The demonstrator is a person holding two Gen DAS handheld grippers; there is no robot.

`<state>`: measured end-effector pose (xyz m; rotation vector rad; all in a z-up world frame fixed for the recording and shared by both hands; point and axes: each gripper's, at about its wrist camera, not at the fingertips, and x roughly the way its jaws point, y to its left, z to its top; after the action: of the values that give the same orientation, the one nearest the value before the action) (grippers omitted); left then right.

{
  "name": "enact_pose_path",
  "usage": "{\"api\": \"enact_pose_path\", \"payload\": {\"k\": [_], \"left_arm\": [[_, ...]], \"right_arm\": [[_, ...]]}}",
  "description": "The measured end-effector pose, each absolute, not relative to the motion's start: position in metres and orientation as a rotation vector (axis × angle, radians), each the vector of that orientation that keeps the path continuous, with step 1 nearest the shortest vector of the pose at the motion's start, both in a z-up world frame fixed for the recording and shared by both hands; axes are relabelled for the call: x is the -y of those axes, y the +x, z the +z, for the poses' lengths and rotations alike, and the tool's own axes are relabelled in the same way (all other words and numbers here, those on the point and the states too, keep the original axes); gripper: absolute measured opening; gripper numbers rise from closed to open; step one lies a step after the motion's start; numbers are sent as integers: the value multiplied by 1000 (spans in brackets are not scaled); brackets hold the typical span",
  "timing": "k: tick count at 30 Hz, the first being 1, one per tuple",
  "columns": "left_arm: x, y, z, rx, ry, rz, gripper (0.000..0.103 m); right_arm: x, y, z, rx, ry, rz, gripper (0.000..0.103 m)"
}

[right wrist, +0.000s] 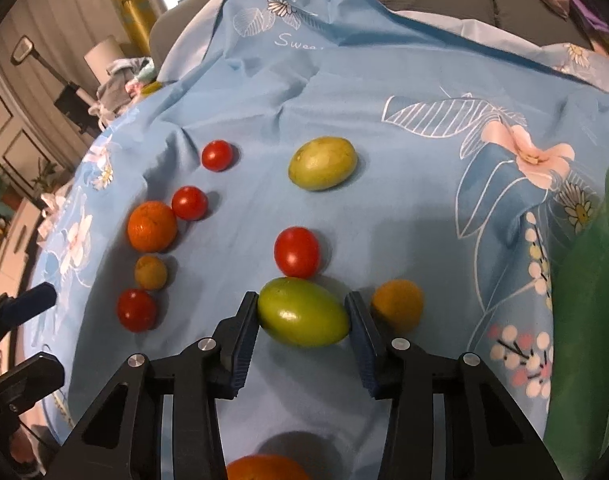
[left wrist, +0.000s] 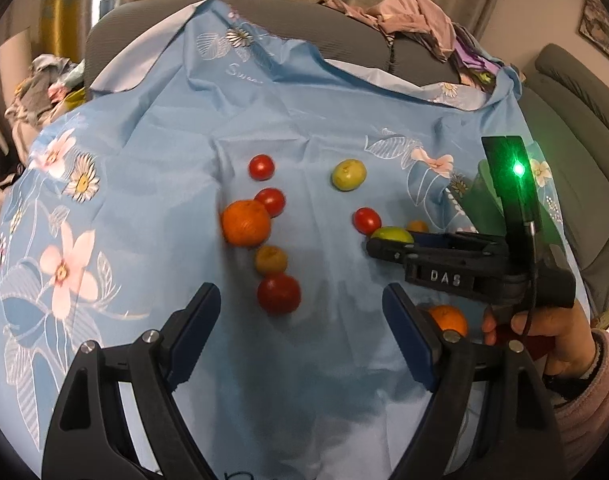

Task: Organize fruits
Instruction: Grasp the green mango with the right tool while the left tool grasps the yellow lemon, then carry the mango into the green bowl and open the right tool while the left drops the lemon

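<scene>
Right wrist view: right gripper (right wrist: 303, 314) pads touch both ends of the glossy green oval fruit (right wrist: 303, 312) on the blue floral cloth (right wrist: 404, 216); left gripper (left wrist: 302, 312) gapes wide, empty.

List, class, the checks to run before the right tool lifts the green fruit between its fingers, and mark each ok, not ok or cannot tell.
1. Green fruit centred in right tool: ok.
2. Pads pressing on it: ok, both touch its ends.
3. Red tomato clear of it: not ok, touching or nearly.
4. Small orange fruit clear of right finger: cannot tell.
5. Left tool empty: ok.
6. Green container unobstructed: cannot tell.
</scene>
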<state>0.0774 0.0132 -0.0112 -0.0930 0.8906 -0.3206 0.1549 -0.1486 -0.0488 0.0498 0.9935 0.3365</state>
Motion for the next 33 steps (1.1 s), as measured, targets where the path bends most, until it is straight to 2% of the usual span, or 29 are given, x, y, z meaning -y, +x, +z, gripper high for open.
{"api": "enact_pose_path", "payload": {"k": [9,13,19,23,33], "left_arm": [[35,136,-10,-910,1,-383,82],[64,175,-20,-943,44,-394,71],[96,219,-41,-975,129,-391,64],[104,236,-54,-1003,161,-372,39],[91,209,-36,-989,128,-388,37]], "right_arm": [[184,123,-40,-938,143,402,45],[194,115,-42,-931,160,408,45],[199,115,-49,-937,182,416,45],[201,119,-48,-927,191,430,45],[204,129,-48,-925,197,417,45]]}}
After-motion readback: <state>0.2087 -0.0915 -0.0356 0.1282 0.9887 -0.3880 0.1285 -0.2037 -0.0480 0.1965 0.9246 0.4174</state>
